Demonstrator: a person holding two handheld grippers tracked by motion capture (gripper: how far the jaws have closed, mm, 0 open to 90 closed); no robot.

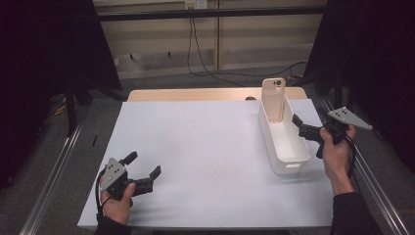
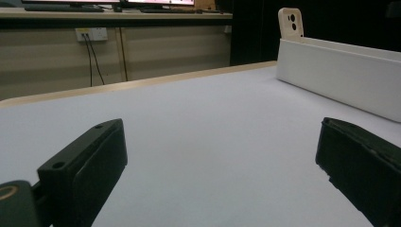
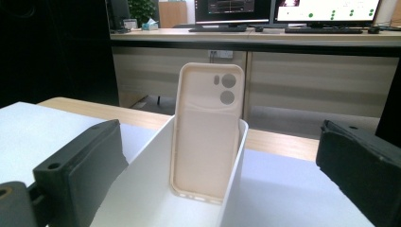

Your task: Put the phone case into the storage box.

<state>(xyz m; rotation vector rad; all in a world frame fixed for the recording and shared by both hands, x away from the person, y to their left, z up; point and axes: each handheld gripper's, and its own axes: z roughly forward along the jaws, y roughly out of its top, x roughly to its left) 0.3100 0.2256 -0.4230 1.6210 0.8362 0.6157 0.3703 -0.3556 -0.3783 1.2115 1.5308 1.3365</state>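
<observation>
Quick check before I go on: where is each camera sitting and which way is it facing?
High view: above the near edge, looking forward and down on the table; both forearms, left gripper, right gripper.
Left gripper view: low over the table, facing the bin; open jaws.
Right gripper view: at the bin's near end, facing the phone case; open jaws.
All share bin and case.

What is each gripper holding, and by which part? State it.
Nothing. The left gripper and right gripper are open and empty; the beige phone case leans in the white plastic bin.

Place: office-like lab
Evidence: computer monitors (image 3: 279,10) on a long desk (image 3: 246,35), wall sockets (image 2: 91,34), black curtains (image 1: 44,44), trailing cables (image 1: 195,49)
</observation>
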